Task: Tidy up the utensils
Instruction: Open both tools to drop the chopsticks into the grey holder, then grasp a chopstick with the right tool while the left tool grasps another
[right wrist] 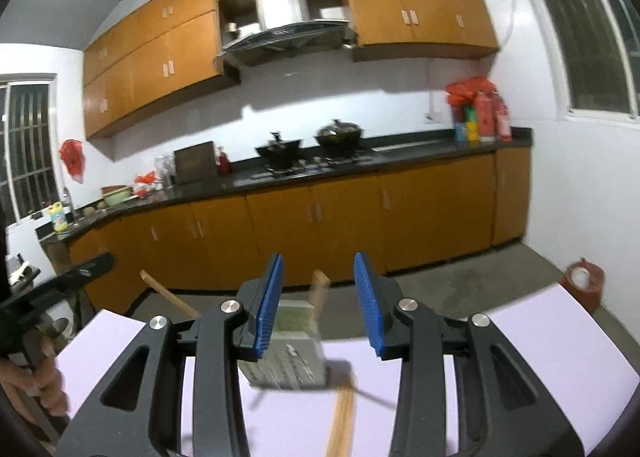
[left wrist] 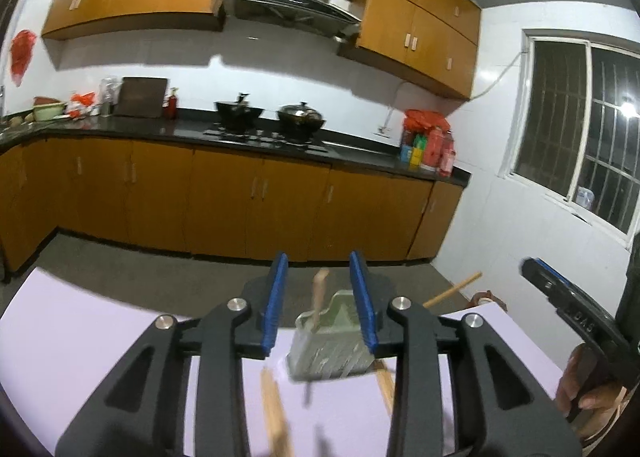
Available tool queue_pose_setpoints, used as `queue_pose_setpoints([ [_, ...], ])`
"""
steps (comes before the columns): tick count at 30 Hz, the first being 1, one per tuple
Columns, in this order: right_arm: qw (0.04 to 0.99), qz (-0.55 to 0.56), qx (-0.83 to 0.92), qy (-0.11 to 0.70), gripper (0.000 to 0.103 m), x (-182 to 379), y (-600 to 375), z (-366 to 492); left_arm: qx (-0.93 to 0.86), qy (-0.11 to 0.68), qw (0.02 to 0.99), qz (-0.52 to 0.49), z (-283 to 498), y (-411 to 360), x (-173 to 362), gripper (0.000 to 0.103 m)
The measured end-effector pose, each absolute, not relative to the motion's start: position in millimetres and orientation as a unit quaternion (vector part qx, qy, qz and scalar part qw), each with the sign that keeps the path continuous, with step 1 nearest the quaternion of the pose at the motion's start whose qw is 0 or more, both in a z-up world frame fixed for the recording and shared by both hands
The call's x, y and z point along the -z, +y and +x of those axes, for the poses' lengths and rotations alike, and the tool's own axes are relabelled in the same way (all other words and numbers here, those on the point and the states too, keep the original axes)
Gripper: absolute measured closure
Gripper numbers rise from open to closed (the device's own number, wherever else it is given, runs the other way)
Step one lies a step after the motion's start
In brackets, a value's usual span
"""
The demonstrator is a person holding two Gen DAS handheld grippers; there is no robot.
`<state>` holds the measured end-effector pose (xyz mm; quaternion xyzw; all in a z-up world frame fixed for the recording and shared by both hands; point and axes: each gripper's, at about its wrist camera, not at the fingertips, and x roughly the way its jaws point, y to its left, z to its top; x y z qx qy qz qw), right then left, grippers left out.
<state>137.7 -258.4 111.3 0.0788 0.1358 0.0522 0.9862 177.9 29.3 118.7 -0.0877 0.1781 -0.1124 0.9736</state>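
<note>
A grey-green slotted utensil holder (left wrist: 330,341) stands on the pale lilac table (left wrist: 80,337), with a wooden handle (left wrist: 319,295) sticking up out of it. My left gripper (left wrist: 322,301) is open and empty, raised above the table, the holder seen between its jaws. Wooden chopsticks (left wrist: 274,413) lie blurred on the table in front of the holder, and another wooden piece (left wrist: 386,383) lies to its right. In the right wrist view the holder (right wrist: 288,353) and its wooden handle (right wrist: 319,295) sit between the jaws of my open, empty right gripper (right wrist: 320,305). A wooden utensil (right wrist: 342,417) lies in front.
A long wooden stick (left wrist: 454,289) juts past the table's far edge; it also shows in the right wrist view (right wrist: 168,295). The right gripper's body (left wrist: 560,297) is at the right. Kitchen counter (left wrist: 240,137) with woks lies beyond. A red bin (right wrist: 584,283) stands on the floor.
</note>
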Motion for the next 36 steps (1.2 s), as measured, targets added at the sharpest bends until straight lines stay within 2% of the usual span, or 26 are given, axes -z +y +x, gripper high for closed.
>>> queue_pose_setpoints([
  [3,0.979,0.070,-0.031,0.188,0.065,-75,-267,132,0.088,0.209,0.971,-0.083,159,43,-89,0.066],
  [4,0.970,0.071,-0.032,0.232,0.067,-48,-269,135,0.074,0.228,0.968,-0.073,156,47,-72,0.066],
  [5,0.960,0.074,-0.037,0.267,0.077,-27,-270,139,0.066,0.252,0.963,-0.066,156,49,-53,0.066],
  [7,0.938,0.084,-0.050,0.332,0.086,14,-268,143,0.067,0.300,0.949,-0.067,155,53,-18,0.068],
  [12,0.906,0.074,-0.073,0.410,0.090,75,-249,146,0.082,0.378,0.919,-0.074,145,52,51,0.074],
  [19,0.894,0.063,-0.075,0.438,0.092,97,-232,145,0.092,0.412,0.904,-0.071,138,48,87,0.075],
  [23,0.901,0.039,-0.041,0.431,0.095,97,-235,142,0.101,0.419,0.900,-0.071,138,41,89,0.079],
  [27,0.901,0.072,-0.020,0.428,0.096,96,-257,147,0.113,0.426,0.896,-0.062,139,33,89,0.083],
  [36,0.904,0.054,-0.025,0.423,0.095,98,-257,143,0.100,0.440,0.892,-0.027,144,25,97,0.088],
])
